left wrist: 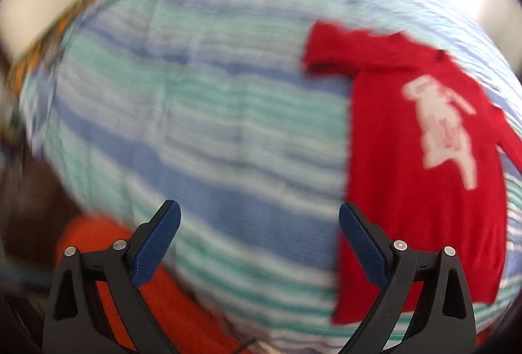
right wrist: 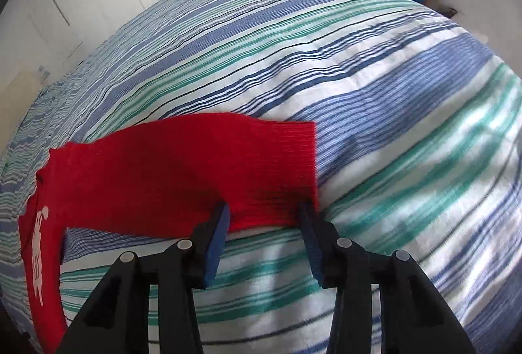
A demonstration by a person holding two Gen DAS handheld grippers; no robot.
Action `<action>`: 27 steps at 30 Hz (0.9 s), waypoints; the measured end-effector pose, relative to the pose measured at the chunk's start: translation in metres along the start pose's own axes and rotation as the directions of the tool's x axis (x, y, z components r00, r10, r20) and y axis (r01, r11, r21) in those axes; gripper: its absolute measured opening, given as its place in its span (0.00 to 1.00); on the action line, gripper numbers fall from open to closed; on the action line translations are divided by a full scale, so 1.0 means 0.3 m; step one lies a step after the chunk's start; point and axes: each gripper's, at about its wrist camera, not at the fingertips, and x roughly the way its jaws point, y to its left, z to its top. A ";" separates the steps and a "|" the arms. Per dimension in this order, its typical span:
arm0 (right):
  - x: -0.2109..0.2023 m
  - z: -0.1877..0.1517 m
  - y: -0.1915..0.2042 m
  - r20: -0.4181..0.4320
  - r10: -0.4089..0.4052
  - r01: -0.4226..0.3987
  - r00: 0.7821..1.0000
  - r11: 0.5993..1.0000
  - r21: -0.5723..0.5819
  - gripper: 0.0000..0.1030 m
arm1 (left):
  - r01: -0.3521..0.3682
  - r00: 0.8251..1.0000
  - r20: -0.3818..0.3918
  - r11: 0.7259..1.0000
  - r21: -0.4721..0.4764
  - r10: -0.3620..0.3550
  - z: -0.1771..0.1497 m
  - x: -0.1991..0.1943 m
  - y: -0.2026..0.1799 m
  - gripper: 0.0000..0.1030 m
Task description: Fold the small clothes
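Red sweater spread flat on striped bedspread, sleeve laid out, no fold made yet

Red sweater [left wrist: 421,158] is seen lying face up on the striped bedspread [right wrist: 359,67], white print [left wrist: 440,125] showing, one sleeve [right wrist: 202,165] stretched sideways, probably so it can be folded in across the body. Right gripper [right wrist: 264,217] is placed at the ribbed cuff end, jaws partly apart with the sleeve edge between them, pads not judged to be pinching (cuff lies slack on the bed). Left gripper [left wrist: 259,217] is held above bare bedspread beside the hem side, jaws wide, nothing between them; that view is blurred. Knit looks thick, soft, barely wrinkled
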 end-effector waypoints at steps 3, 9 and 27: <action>-0.095 -0.074 0.018 0.054 0.044 -0.044 0.998 0.999 -0.002 0.48 | 0.103 0.990 0.085 0.986 0.132 -0.115 0.186 -0.050 -0.131 0.96; -0.261 -0.202 0.071 0.160 0.128 -0.122 0.979 0.991 -0.050 0.57 | 0.043 0.982 0.142 0.872 0.487 -0.128 0.462 0.157 -0.544 0.97; -0.171 -0.254 0.156 0.059 0.185 -0.174 0.981 0.973 -0.150 0.57 | 0.044 0.999 -0.041 0.798 0.601 -0.024 0.572 0.628 -0.815 0.05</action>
